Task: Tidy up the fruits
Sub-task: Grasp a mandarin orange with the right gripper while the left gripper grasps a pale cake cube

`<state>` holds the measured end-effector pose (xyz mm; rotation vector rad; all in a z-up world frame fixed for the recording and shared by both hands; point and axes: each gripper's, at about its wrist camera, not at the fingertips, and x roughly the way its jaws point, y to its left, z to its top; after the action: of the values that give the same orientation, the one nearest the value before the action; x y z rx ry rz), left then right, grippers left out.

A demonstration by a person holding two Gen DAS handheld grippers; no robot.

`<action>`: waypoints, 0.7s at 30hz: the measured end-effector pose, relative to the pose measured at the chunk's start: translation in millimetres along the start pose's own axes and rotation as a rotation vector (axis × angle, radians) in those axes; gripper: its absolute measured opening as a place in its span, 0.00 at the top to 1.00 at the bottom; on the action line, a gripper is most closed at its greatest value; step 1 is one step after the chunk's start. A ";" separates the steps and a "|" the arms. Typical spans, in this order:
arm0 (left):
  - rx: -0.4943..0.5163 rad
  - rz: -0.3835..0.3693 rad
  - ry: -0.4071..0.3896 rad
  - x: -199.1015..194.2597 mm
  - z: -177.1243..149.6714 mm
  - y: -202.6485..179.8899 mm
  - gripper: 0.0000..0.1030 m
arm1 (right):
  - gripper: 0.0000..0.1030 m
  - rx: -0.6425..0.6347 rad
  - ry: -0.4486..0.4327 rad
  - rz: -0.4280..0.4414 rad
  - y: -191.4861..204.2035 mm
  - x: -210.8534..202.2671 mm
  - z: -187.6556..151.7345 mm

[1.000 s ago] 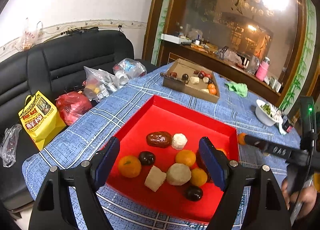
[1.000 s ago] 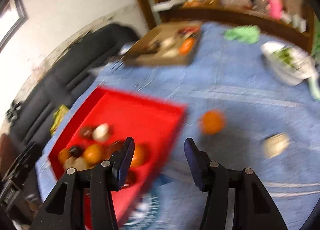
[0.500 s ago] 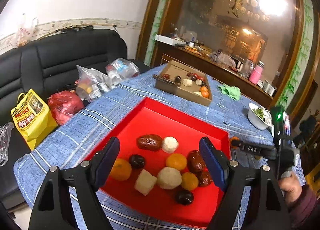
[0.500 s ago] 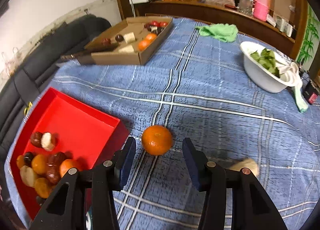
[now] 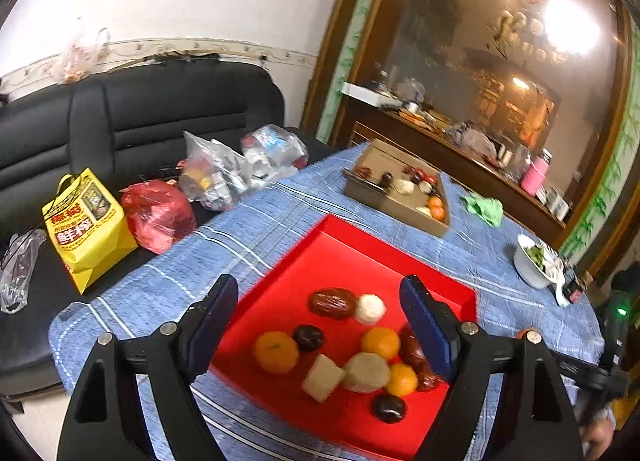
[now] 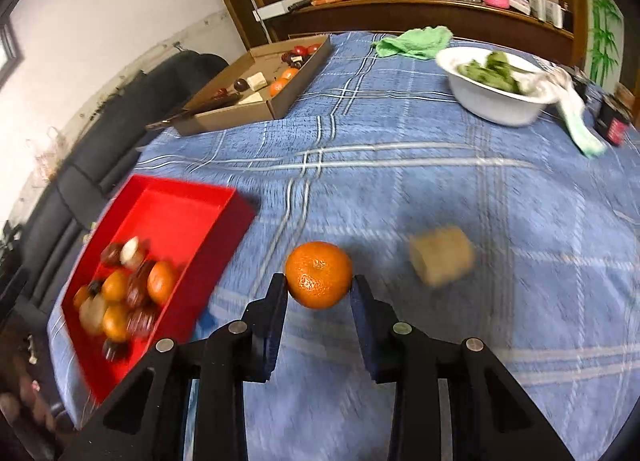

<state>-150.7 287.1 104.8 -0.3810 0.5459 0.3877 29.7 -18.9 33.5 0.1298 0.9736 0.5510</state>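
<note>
Left wrist view: left gripper [image 5: 320,327] held wide apart, nothing between its pads. It hangs over the near end of the red tray [image 5: 320,245], which sits on the blue plaid table [image 5: 240,237]. Under and just ahead of the jaws lie the sorted pieces: mandarins, dark dates, pale blocks, all bunched at the near end, several touching. Far beyond the gripper, a cardboard box [image 5: 400,205] with more fruit. The far half of the tray is bare.

Right wrist view: right gripper [image 6: 319,287] has just been closing, and a mandarin [image 6: 319,275] now sits between the pads, both pads against its sides. The grip is at the very fingertips. To the gripper's right, near but apart, a pale block [image 6: 440,261] lies on the table, blurred. The red tray is off to the gripper's left, its near wall facing the fruit. Ahead and to the right, a white bowl [image 6: 492,97] of greens.

Risks, as I judge them: a round fruit pinched only at the tips could roll or squirt out on the lift. Too hard a squeeze would bruise the soft peel. Carried low, it could clip the tray wall. Dropped onto the crowded cluster, it may knock the other pieces about.
</note>
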 end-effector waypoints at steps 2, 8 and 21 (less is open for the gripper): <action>0.036 -0.027 0.023 3.7 -3.6 -18.3 0.20 | 0.66 0.010 -0.013 -0.005 -11.6 -16.4 -12.4; 0.173 -0.223 0.194 32.2 -28.3 -102.2 0.20 | 0.66 0.060 -0.050 -0.164 -61.2 -36.9 -32.9; 0.530 -0.400 0.324 109.5 -89.4 -269.7 0.21 | 0.49 0.117 -0.077 -0.216 -96.3 -44.2 -40.2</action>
<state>18.8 43.1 38.3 -0.0318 0.8411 -0.2132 14.8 -128.9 10.6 0.1475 0.9316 0.2888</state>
